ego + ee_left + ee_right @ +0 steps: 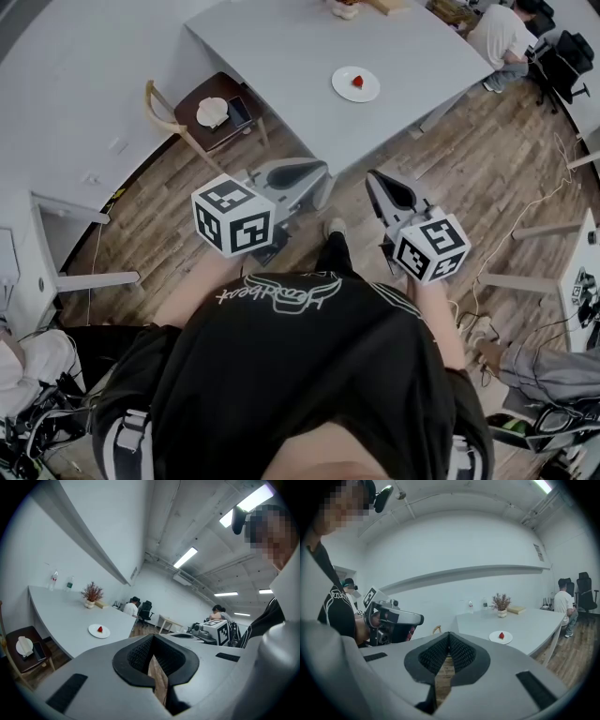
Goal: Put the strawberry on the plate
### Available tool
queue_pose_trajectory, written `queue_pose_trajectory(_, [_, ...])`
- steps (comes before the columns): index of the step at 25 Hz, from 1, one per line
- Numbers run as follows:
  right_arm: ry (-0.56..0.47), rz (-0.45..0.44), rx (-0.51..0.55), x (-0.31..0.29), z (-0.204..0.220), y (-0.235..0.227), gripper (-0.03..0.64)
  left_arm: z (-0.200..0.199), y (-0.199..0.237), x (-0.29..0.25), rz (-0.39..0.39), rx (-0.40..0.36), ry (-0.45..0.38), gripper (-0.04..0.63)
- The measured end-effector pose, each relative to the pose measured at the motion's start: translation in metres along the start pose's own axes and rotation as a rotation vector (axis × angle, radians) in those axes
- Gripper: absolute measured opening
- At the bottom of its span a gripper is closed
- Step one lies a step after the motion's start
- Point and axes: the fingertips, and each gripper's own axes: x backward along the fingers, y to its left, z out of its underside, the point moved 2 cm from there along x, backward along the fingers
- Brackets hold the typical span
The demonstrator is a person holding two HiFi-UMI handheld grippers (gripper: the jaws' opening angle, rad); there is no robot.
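Observation:
A red strawberry [357,82] lies on a small white plate [343,86] on the grey table [281,56], far ahead of me. The strawberry [100,629] and plate [93,630] also appear in the left gripper view, and the strawberry [501,635] and plate [494,637] in the right gripper view. My left gripper [314,173] and right gripper [380,183] hang side by side over the wooden floor, short of the table's near corner. The left gripper [152,641] is shut and holds nothing. The right gripper [449,639] is also shut with nothing in it.
A wooden chair [202,112] carrying a white item and a dark tablet stands left of the table. A seated person [502,36] works at the table's far right end. A potted plant [91,594] and bottles [54,579] stand at the far end. Cables trail over the floor at right.

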Motion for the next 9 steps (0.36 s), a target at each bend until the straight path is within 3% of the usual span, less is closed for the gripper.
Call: queue_pose_trajectory(9, [0.001, -0.002, 0.000, 0.0005, 0.0012, -0.0061, 0.008, 0.0018, 0.0018, -0.0068, -0.001, 0.003, 0.003, 0.007])
